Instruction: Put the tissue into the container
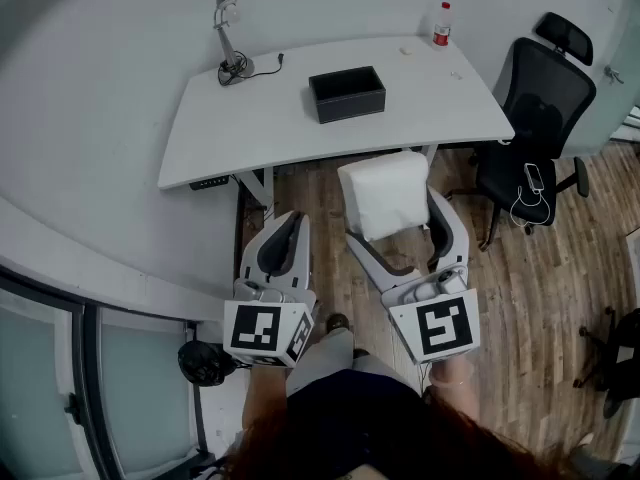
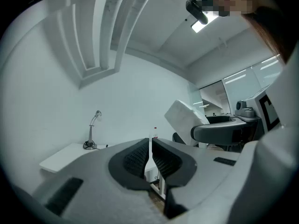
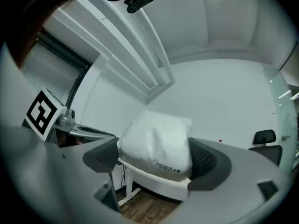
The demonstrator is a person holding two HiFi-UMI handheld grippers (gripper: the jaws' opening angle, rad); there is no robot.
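Gripping a tissue pack [image 1: 385, 193] in the right claw [image 1: 397, 220], with jaws spread very wide and pressing on the pack's two sides. Hovering level in the air just in front of the tabletop's [image 1: 230, 128] near edge, above a wood-plank floor [image 1: 520, 278], not yet over the tabletop. Holding the left claw [image 1: 285, 240] level alongside, jaws closed together on nothing.

Waiting near the middle of the tabletop, well apart from the pack: the container [image 1: 347, 93], open at the top.

Probably calling next for carrying the pack forward past the near edge, centring it over the container's opening, lining long side up with long side, lowering it between the walls, and only then letting go. Worth keeping the squeeze gentle, with the pack looking soft enough to buckle or slip.

Showing a pillowy white pack in a smooth, faintly creased wrapper, bulging between dark ribbed pads [image 3: 205, 160], with a small line of print near its lower edge. Showing a matte black rectangular container with straight, rigid-looking walls. Showing a smooth white tabletop with rounded corners, a slim metal lamp [image 1: 228, 38] by the far left corner, a red-capped bottle [image 1: 441, 24] by the far right corner, and a black mesh chair [image 1: 535, 118] past the right edge.
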